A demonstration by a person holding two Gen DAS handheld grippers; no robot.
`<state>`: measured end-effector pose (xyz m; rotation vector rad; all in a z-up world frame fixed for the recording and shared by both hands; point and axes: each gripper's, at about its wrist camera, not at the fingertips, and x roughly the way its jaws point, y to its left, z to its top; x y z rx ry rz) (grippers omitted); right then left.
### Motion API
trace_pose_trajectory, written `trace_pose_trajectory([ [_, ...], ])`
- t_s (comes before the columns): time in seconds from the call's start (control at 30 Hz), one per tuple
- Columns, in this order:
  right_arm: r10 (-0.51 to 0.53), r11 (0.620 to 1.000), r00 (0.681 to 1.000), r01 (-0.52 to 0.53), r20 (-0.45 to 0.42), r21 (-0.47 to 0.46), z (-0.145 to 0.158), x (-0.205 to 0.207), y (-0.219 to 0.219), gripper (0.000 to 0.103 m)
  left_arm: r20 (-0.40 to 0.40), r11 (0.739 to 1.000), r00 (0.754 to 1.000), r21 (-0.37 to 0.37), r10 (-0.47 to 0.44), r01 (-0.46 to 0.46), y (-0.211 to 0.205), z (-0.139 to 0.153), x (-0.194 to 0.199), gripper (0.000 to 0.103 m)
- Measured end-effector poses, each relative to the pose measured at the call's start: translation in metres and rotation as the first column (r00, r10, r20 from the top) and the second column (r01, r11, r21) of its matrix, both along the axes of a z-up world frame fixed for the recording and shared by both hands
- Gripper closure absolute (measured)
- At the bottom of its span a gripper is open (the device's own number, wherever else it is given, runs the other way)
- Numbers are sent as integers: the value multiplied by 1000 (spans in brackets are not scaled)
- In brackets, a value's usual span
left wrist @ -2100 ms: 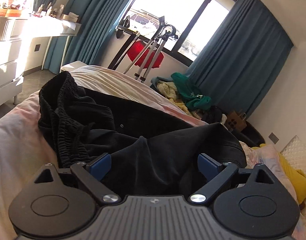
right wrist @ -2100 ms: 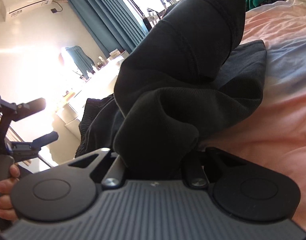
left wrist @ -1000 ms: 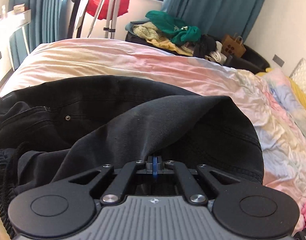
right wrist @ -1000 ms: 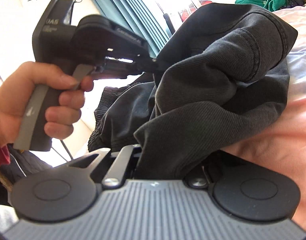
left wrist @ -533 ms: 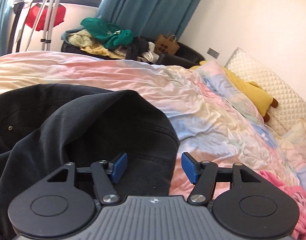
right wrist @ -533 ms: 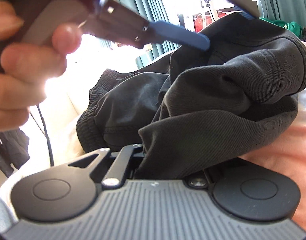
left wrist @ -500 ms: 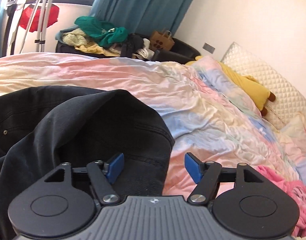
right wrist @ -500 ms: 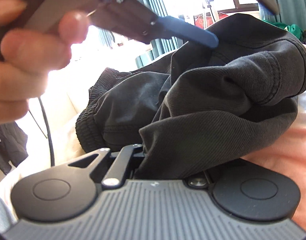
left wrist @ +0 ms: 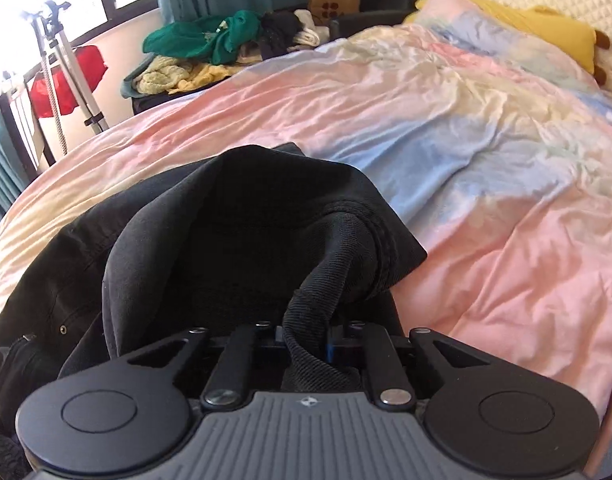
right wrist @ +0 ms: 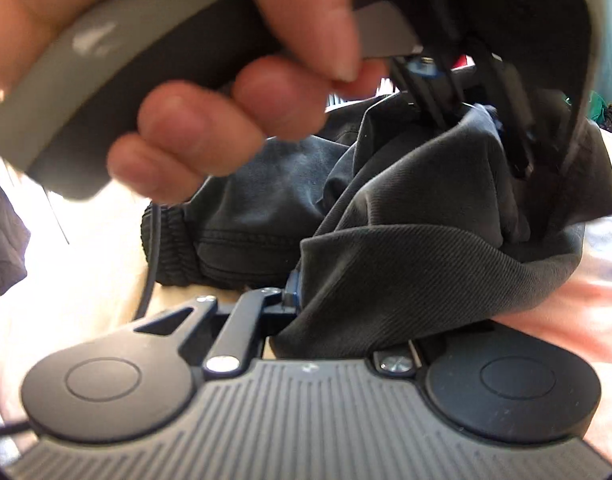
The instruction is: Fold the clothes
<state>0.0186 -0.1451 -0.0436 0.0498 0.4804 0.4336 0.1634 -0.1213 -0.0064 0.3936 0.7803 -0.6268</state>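
Between the fingers of the left gripper (left wrist: 308,346), whose jaws have just closed, a ridge of the black twill trousers (left wrist: 242,232) is pinched; the right gripper (right wrist: 326,300) clamps another edge close beside it. Regrasping looks finished. Next, both likely carry the cloth over the pastel bedspread (left wrist: 486,168) ahead, keeping it taut.

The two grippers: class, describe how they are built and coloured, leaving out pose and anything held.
The left gripper and right gripper each have a ribbed grey body, two round black discs, black linkage bars with silver screws, and blue pads. The left gripper's handle is dark with a grey strip; a thin dark cable hangs below.
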Motion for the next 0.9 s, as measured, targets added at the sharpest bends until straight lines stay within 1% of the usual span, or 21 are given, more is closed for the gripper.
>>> trace_pose_trajectory([
  [0.03,0,1000,1000,0,-3,1,1,0,0,85,24,999,999,-37,34,-34,12,5,-1,93],
  [0.07,-3,1000,1000,3,-12,6,3,0,-2,85,47,990,995,-111,89,-84,34,15,-4,94],
  [0.1,-7,1000,1000,8,-27,28,7,-1,-7,84,48,972,987,-189,151,-140,58,20,-7,94],
  [0.13,-11,998,999,14,-45,65,13,-2,-13,84,38,945,977,-265,212,-195,82,25,-9,94],
  [0.17,-8,994,999,14,-53,106,18,-4,-20,81,33,913,962,-327,270,-245,105,27,-12,94],
  [0.2,1,988,999,7,-52,153,24,-7,-29,75,23,878,946,-381,324,-291,128,27,-16,94],
  [0.27,3,975,999,7,-46,224,33,-12,-43,66,-40,791,909,-478,414,-382,171,17,-23,94],
  [0.3,5,969,999,7,-50,249,36,-11,-47,62,-82,741,889,-521,450,-423,193,10,-25,94],
  [0.37,29,947,997,-5,-71,322,34,-3,-47,61,-144,677,864,-564,482,-472,225,-10,-29,93],
  [0.43,59,916,994,-18,-91,401,33,4,-51,61,-228,609,837,-595,498,-524,247,-26,-29,93],
  [0.47,72,899,993,-22,-97,438,34,5,-56,61,-261,576,827,-615,497,-539,254,-31,-28,93],
  [0.5,86,880,991,-27,-103,475,36,7,-61,61,-273,559,825,-626,495,-543,257,-32,-27,93],
  [0.6,100,825,988,-19,-114,564,34,13,-76,61,-297,524,820,-652,489,-548,264,-35,-25,91],
  [0.67,76,780,990,14,-117,625,32,16,-89,61,-299,518,820,-657,488,-548,266,-38,-25,90],
  [0.73,19,720,992,72,-123,690,31,21,-108,53,-304,511,816,-659,491,-553,268,-42,-26,89],
  [0.77,-21,687,991,108,-129,718,30,23,-117,41,-310,504,813,-660,493,-557,269,-42,-26,89],
  [0.8,-75,662,987,154,-139,733,27,26,-127,26,-313,499,810,-661,495,-560,269,-42,-27,89],
  [0.83,-133,643,980,201,-151,739,24,27,-135,19,-313,499,809,-660,498,-562,269,-42,-28,88],
  [0.87,-184,628,967,252,-174,736,20,31,-144,14,-313,499,808,-658,500,-564,269,-41,-29,88],
  [0.9,-230,616,951,306,-206,726,14,37,-152,14,-312,499,806,-657,502,-565,268,-41,-31,88],
])
